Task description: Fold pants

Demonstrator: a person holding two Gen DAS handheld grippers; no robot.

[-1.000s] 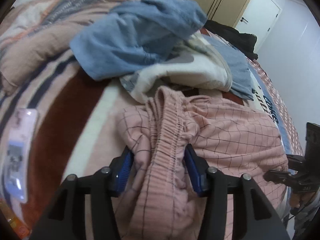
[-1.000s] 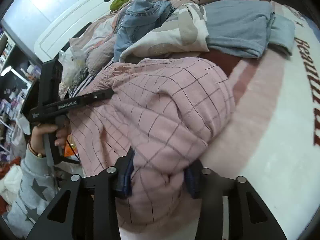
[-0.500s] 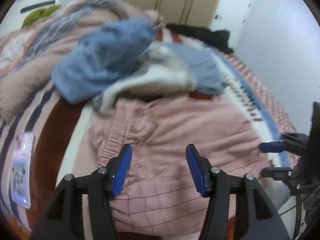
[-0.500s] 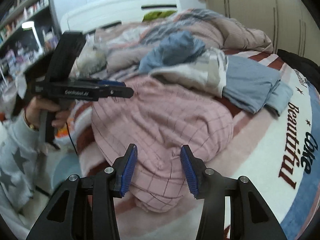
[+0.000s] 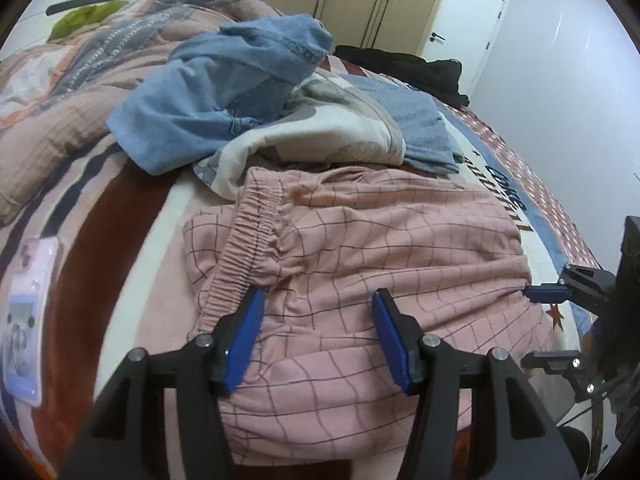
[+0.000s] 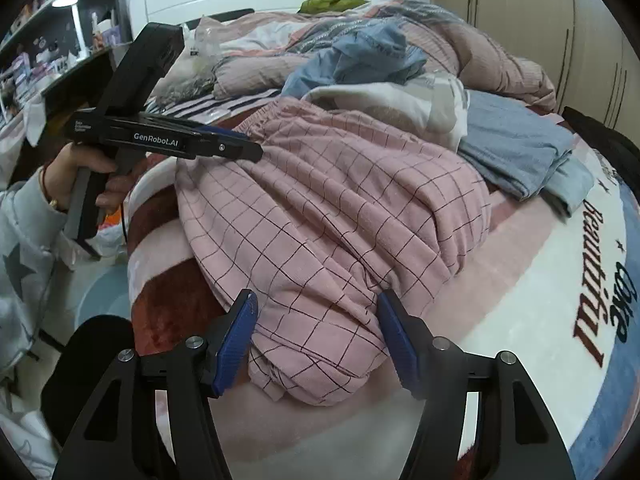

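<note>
The pink checked cotton pants (image 5: 360, 248) are bunched on the striped fleece blanket (image 6: 520, 320); their legs are hidden in folds. Left gripper (image 5: 316, 336) and right gripper (image 6: 316, 334) are held wide apart over them, grasping nothing.

One pair of pink grid-checked cotton pants (image 5: 360, 248) is seen, and two black grippers with blue pads, left (image 5: 316, 336) and right (image 6: 316, 336). Two blue denim garments (image 5: 224, 92) (image 5: 420, 128) and one cream blanket (image 5: 320, 136) are counted.
</note>
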